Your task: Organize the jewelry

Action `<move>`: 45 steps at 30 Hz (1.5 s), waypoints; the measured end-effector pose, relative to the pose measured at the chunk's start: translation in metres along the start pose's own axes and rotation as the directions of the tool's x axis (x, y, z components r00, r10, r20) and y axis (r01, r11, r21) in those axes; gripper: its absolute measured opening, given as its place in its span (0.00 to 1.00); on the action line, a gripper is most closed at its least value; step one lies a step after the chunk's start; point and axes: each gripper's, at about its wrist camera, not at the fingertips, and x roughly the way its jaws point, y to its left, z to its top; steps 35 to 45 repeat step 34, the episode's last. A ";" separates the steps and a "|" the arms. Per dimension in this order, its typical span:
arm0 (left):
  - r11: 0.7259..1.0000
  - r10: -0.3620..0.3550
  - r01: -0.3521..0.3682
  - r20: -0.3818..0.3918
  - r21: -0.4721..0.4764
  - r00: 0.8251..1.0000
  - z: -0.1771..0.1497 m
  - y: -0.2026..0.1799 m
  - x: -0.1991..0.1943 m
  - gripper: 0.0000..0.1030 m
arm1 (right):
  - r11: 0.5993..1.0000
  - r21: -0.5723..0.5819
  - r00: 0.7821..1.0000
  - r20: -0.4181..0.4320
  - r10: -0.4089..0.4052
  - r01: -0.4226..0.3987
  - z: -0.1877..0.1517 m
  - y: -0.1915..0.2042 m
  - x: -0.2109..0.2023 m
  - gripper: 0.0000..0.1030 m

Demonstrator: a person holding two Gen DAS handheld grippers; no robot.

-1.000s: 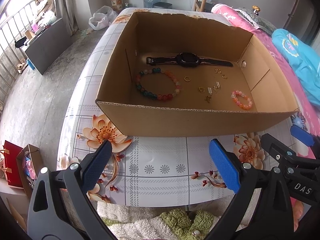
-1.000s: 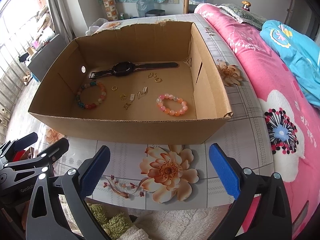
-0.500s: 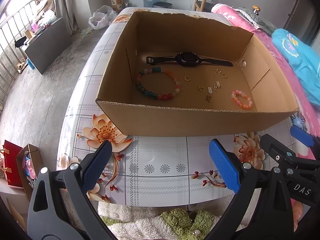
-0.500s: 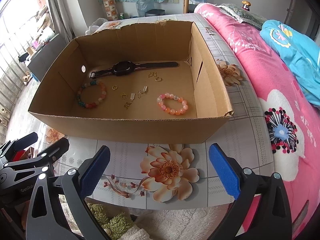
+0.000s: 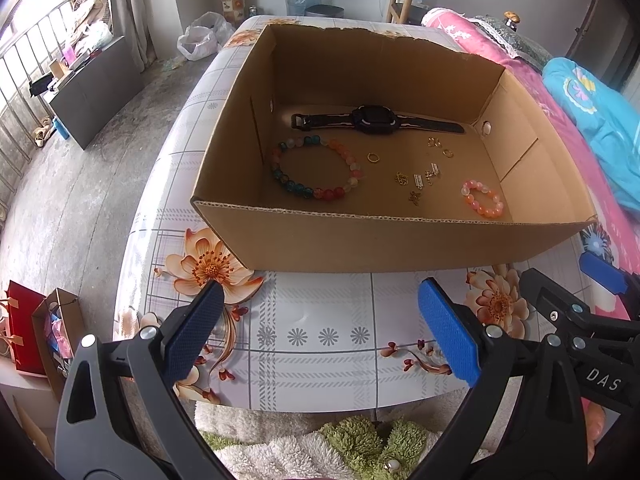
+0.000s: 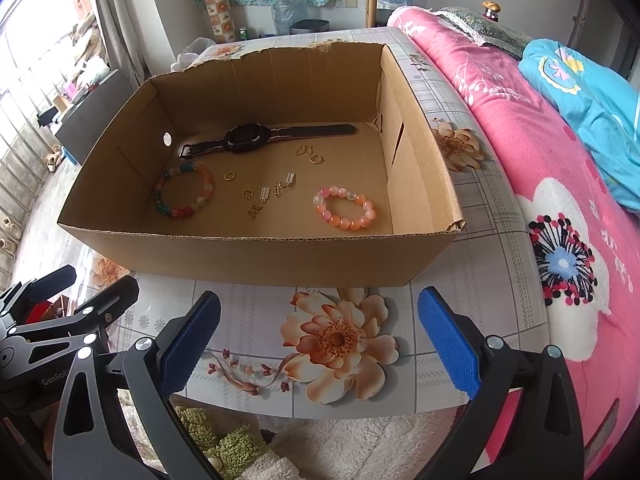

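flowered tablecloth [image 5: 320,356] under cardboard box [image 5: 400,240]; both tongs [image 5: 320,320] [image 6: 320,320] gape empty.

The left tongs [image 5: 318,332] have black plastic arms tipped with textured blue pads [image 5: 448,336], silver screws behind each pad, and white "DAS" lettering beside them on the neighbouring tool. The right tongs [image 6: 318,332] match, with "GenRob" lettering to their left.

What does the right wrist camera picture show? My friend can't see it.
An open cardboard box on a flowery table holds a black watch, two bead bracelets, one multicoloured and one pink-orange, and small gold pieces. The right gripper waits in front, jaws open and empty.
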 end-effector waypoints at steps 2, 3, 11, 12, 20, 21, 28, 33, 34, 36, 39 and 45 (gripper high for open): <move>1.000 0.001 -0.001 0.000 -0.002 1.000 0.000 0.000 -0.001 0.91 | 1.000 -0.002 1.000 0.000 0.001 -0.001 0.000 0.001 0.000 0.94; 1.000 0.001 -0.001 0.000 -0.003 1.000 0.000 0.000 -0.001 0.91 | 1.000 -0.003 1.000 0.000 0.001 -0.001 0.000 0.001 0.000 0.94; 1.000 -0.001 0.001 0.001 -0.005 1.000 0.000 0.000 -0.001 0.91 | 1.000 -0.001 1.000 0.001 0.001 -0.001 0.000 0.001 0.000 0.94; 1.000 -0.001 0.001 0.002 -0.005 1.000 0.000 0.000 -0.002 0.91 | 1.000 -0.002 1.000 0.000 0.001 -0.001 0.000 0.002 0.000 0.94; 1.000 -0.004 0.004 0.002 -0.002 1.000 0.001 0.000 -0.001 0.91 | 1.000 -0.004 1.000 -0.003 -0.003 0.003 0.001 0.002 0.000 0.94; 1.000 -0.003 0.003 0.002 -0.002 1.000 0.001 0.000 -0.001 0.91 | 1.000 -0.004 1.000 -0.002 -0.005 0.005 0.001 0.002 0.000 0.94; 1.000 -0.009 0.009 -0.003 -0.002 1.000 0.001 0.000 0.001 0.91 | 1.000 -0.001 1.000 -0.004 -0.008 0.008 0.002 0.002 -0.001 0.94; 1.000 -0.010 0.010 -0.005 0.002 1.000 0.001 -0.001 0.002 0.91 | 1.000 0.004 1.000 -0.006 -0.010 0.010 0.002 0.000 0.000 0.94; 1.000 -0.010 0.010 -0.006 0.003 1.000 0.001 -0.001 0.002 0.91 | 1.000 0.005 1.000 -0.006 -0.010 0.010 0.002 0.000 0.000 0.94; 1.000 -0.010 0.010 -0.006 0.003 1.000 0.001 -0.001 0.002 0.91 | 1.000 0.005 1.000 -0.006 -0.010 0.010 0.002 0.000 0.000 0.94; 1.000 -0.010 0.010 -0.006 0.003 1.000 0.001 -0.001 0.002 0.91 | 1.000 0.005 1.000 -0.006 -0.010 0.010 0.002 0.000 0.000 0.94; 1.000 -0.010 0.010 -0.006 0.003 1.000 0.001 -0.001 0.002 0.91 | 1.000 0.005 1.000 -0.006 -0.010 0.010 0.002 0.000 0.000 0.94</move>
